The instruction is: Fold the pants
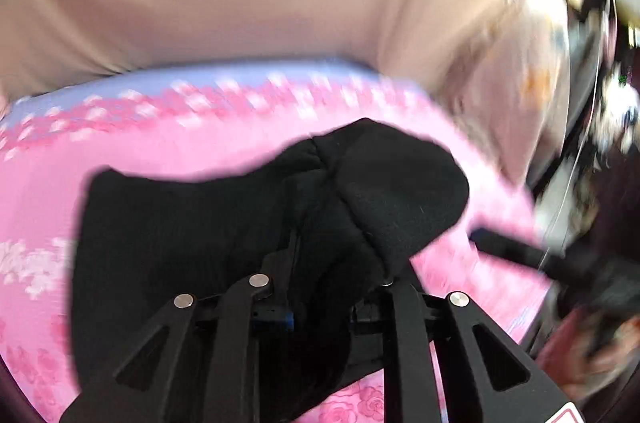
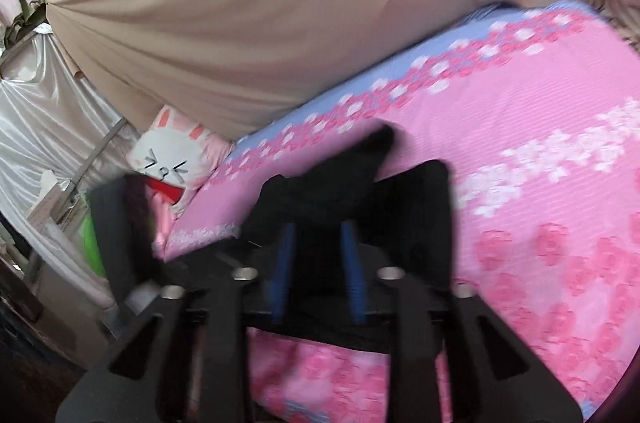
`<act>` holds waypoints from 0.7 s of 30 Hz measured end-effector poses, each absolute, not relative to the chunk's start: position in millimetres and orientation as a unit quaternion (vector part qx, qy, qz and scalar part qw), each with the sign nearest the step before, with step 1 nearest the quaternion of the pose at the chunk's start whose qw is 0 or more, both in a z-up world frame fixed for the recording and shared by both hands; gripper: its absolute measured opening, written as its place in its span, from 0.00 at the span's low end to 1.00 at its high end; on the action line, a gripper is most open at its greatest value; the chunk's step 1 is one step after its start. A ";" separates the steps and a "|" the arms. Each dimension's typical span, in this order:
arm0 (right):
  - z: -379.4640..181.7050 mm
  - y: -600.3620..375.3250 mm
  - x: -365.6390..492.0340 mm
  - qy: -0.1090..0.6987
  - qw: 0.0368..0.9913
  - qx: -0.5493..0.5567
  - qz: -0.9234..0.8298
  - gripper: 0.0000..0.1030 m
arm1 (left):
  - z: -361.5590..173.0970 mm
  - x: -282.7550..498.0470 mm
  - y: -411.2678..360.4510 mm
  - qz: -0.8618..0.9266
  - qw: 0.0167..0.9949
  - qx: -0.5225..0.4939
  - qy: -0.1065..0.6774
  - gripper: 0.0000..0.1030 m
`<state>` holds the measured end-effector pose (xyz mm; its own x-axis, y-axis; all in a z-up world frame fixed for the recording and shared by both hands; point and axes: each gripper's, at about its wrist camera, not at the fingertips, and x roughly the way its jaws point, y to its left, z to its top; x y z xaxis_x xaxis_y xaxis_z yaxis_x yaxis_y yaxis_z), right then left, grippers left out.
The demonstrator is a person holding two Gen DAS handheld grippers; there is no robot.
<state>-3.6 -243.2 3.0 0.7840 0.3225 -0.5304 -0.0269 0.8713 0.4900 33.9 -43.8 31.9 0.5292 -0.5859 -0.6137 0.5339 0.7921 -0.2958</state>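
Note:
The black pants (image 1: 192, 223) hang bunched over my left gripper (image 1: 332, 255), above the pink flowered bed sheet (image 1: 160, 151). The left gripper's jaws are shut on the black fabric, which hides the fingertips. In the right wrist view the pants (image 2: 332, 179) drape over my right gripper (image 2: 320, 223). Its blue-padded fingers (image 2: 285, 263) stand close together with black fabric between them. Both views are blurred by motion.
A beige curtain (image 2: 240, 3) hangs behind the bed. A white rabbit pillow (image 2: 168, 163) lies at the bed's left end. Shiny white drapes and clutter (image 2: 40, 143) stand left of it. Dark blurred objects (image 1: 600, 143) show at the right in the left wrist view.

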 end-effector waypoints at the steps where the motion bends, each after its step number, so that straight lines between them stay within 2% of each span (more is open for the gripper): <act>1: -4.4 -246.9 -7.5 0.324 0.919 0.214 0.061 0.57 | 48.6 33.2 -20.0 -0.310 0.883 -0.054 0.347 0.14; 4: -38.0 -256.4 -6.9 0.373 0.905 0.205 0.016 0.58 | 86.4 26.9 41.2 -0.278 0.906 -0.088 0.306 0.14; 9: -81.2 -253.1 16.7 0.408 0.860 0.298 0.072 0.58 | 108.8 22.5 122.6 -0.212 0.927 -0.127 0.282 0.14; 10: -85.2 -244.8 26.0 0.409 0.858 0.299 0.086 0.53 | 108.8 21.5 130.2 -0.199 0.930 -0.129 0.280 0.14; 11: -85.9 -237.7 31.9 0.413 0.863 0.282 0.073 0.36 | 108.2 20.5 137.0 -0.189 0.932 -0.131 0.278 0.14; 12: -83.9 -233.2 34.9 0.413 0.869 0.265 0.065 0.27 | 105.6 21.9 144.6 -0.180 0.934 -0.134 0.279 0.14; 14: -63.6 -230.9 29.5 0.391 0.882 0.255 0.066 0.21 | 103.0 22.6 150.5 -0.172 0.933 -0.142 0.282 0.14; 18: -28.4 -239.4 4.9 0.363 0.907 0.210 0.024 0.20 | 98.0 21.1 157.1 -0.169 0.935 -0.135 0.282 0.14; 21: -49.5 -255.7 3.7 0.397 0.897 0.195 -0.026 0.24 | 88.8 24.0 150.9 -0.190 0.927 -0.138 0.292 0.14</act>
<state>3.7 -255.7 -49.5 0.6842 0.1074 -0.7214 0.2019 0.9226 0.3288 24.0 150.9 88.8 0.7575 -0.4319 -0.4896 0.2712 0.8903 -0.3658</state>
